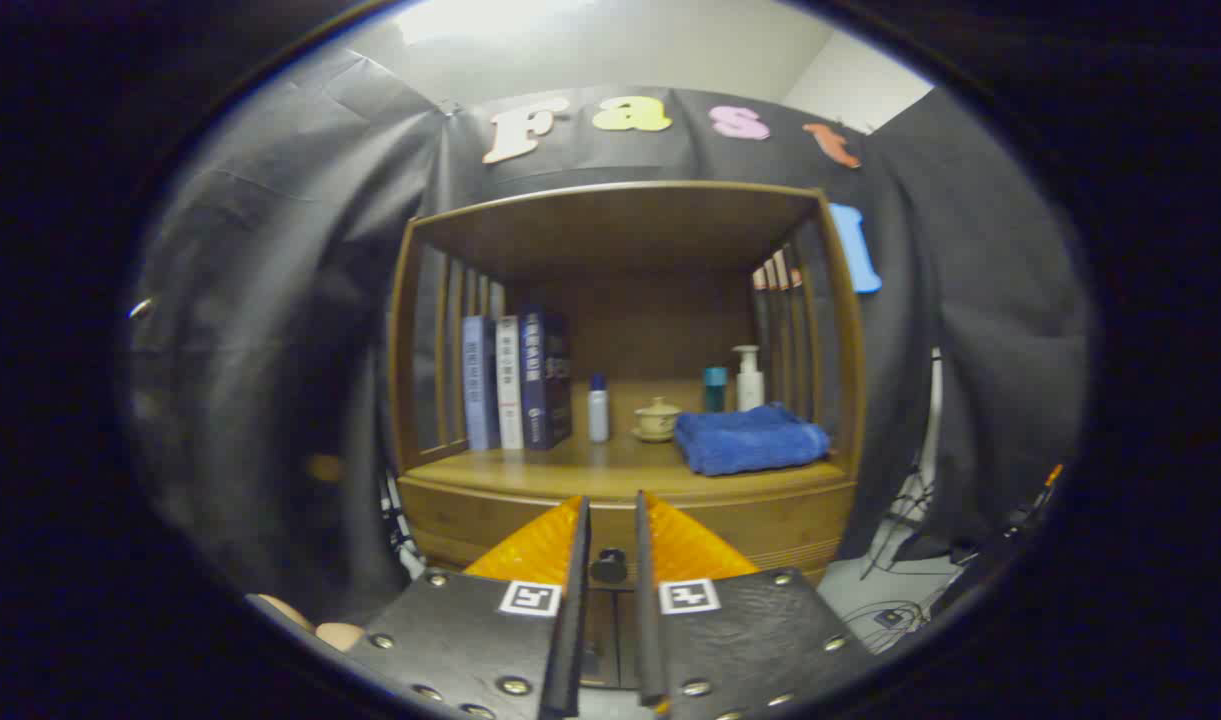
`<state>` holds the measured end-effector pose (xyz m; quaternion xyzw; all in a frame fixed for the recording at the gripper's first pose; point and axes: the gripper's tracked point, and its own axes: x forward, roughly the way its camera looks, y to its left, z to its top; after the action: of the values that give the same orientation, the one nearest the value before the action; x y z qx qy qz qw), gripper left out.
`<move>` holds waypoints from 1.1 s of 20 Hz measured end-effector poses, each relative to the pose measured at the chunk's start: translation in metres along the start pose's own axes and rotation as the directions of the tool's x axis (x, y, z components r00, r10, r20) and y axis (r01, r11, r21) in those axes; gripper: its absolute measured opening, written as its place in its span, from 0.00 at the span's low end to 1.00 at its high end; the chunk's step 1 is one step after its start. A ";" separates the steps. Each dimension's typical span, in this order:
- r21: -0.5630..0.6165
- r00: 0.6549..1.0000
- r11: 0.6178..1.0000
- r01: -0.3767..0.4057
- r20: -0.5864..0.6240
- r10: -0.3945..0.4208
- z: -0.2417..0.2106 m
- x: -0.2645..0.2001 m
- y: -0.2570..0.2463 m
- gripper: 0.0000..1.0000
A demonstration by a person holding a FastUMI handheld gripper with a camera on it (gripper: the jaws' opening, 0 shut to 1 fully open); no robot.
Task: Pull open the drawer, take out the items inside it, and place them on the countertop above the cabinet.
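A wooden cabinet stands ahead with its drawer [450,518] closed below the countertop [580,463]. The drawer's dark round knob [608,566] sits between my two fingers, a little back from their tips. My gripper [610,500] is narrowly open, with a thin gap showing on each side of the knob. The fingertips [576,510] reach up to the drawer front. The drawer's contents are hidden.
On the countertop stand three books [515,380] at the left, then a small white bottle [598,408], a lidded tea cup [657,419], a folded blue towel [750,438], a teal bottle [715,389] and a pump bottle [749,378]. Cables [895,610] lie on the floor to the right.
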<state>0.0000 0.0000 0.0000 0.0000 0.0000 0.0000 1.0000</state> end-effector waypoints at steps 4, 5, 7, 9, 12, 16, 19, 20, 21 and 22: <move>-0.015 0.993 0.992 -0.122 -0.002 0.122 -0.012 0.001 0.035 0.23; 0.004 0.992 0.992 -0.126 -0.019 0.126 -0.016 0.004 0.039 0.29; 0.014 0.992 0.993 -0.120 -0.037 0.121 -0.018 0.004 0.037 0.41; 0.010 0.991 0.992 -0.124 -0.051 0.124 -0.022 0.006 0.039 0.54; -0.003 0.989 0.992 -0.130 -0.071 0.129 -0.029 0.008 0.044 0.68; -0.017 0.990 0.994 -0.108 -0.089 0.106 -0.042 0.014 0.041 0.84; -0.015 0.991 0.998 -0.060 -0.123 0.058 -0.065 0.030 0.030 0.85; -0.013 0.990 0.999 -0.042 -0.132 0.040 -0.073 0.037 0.024 0.85; -0.014 0.990 1.000 -0.023 -0.140 0.020 -0.082 0.045 0.018 0.85; -0.013 0.988 1.000 -0.009 -0.154 0.007 -0.093 0.053 0.011 0.85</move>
<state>0.0532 0.0113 -0.0928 -0.0068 0.0773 0.0040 0.9970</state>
